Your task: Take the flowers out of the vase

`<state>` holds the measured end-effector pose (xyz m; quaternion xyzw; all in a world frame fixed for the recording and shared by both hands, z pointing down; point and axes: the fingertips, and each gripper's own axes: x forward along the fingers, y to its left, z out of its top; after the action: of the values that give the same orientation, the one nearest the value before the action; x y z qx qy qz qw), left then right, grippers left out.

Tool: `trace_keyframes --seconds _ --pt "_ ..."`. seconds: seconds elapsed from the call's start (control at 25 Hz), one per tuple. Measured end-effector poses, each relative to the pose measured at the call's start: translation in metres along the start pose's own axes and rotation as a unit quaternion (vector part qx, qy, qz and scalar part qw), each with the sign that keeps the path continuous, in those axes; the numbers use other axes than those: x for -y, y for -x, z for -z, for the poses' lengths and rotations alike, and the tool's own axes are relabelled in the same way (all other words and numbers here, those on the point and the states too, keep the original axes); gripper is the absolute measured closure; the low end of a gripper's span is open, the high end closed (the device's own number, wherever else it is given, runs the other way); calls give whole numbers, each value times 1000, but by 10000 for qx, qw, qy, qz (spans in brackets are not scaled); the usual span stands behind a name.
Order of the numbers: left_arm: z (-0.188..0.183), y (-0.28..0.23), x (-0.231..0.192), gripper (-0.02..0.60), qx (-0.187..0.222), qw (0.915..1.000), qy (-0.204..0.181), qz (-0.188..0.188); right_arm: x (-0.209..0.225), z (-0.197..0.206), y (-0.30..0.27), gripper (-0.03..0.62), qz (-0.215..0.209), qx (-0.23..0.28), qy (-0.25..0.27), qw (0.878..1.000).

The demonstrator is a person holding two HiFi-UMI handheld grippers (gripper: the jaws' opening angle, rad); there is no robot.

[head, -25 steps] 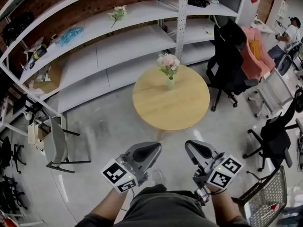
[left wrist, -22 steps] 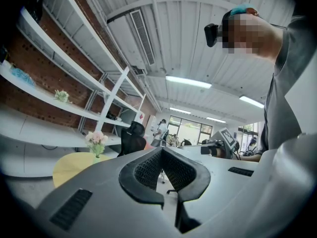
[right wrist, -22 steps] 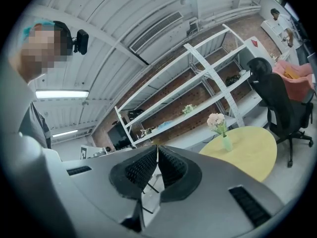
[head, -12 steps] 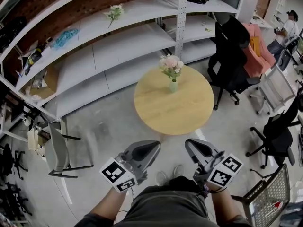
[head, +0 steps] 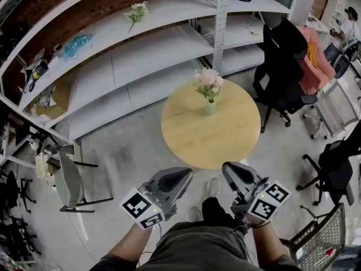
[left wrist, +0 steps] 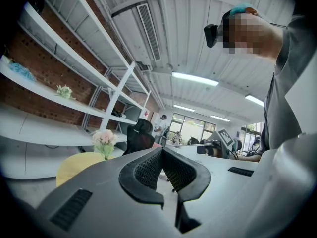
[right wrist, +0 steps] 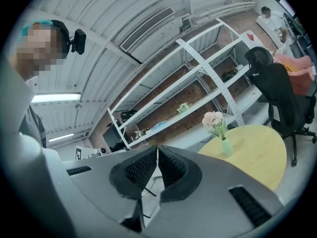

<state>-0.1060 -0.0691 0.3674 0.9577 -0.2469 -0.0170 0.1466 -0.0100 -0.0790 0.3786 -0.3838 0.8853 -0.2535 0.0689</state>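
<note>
A bunch of pale pink flowers [head: 207, 80] stands upright in a small green vase [head: 210, 107] near the far edge of a round wooden table [head: 210, 133]. The flowers [left wrist: 104, 138] show small at the left of the left gripper view, and the flowers [right wrist: 214, 119] and vase [right wrist: 226, 147] show right of centre in the right gripper view. Both grippers are held level near the person's waist, well short of the table. My left gripper [head: 181, 178] is shut and empty. My right gripper [head: 230, 172] is shut and empty too.
White shelving [head: 141, 49] runs behind the table, with another flower sprig [head: 137, 13] on an upper shelf. Black office chairs [head: 285, 66] stand right of the table, one draped in pink cloth. A grey chair [head: 70, 182] stands at the left, a wire basket [head: 318, 236] at the lower right.
The person has walked toward the table; table and vase have slid lower and slightly right in the head view. Both grippers stay shut at the same spot in front of the body.
</note>
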Motion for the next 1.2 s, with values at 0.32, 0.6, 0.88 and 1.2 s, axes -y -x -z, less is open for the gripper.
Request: trace_keyframes --seconds 0.32,0.6,0.88,1.2 --pt "-6 -45 -47 571 -92 9997 84 -214 64 -23 -44 577 -28 -158 -49 9999" --pt "-9 -88 -84 571 -174 9986 197 -449 121 -39 -83 577 -87 -353 -17 9993" --pt "-1 -128 -119 571 -315 9961 368 -737 191 -38 -123 568 94 -687 515 9963" --pt "8 -157 -145 571 -470 9924 462 -1035 268 -16 -174 413 339 -944 1215 9875"
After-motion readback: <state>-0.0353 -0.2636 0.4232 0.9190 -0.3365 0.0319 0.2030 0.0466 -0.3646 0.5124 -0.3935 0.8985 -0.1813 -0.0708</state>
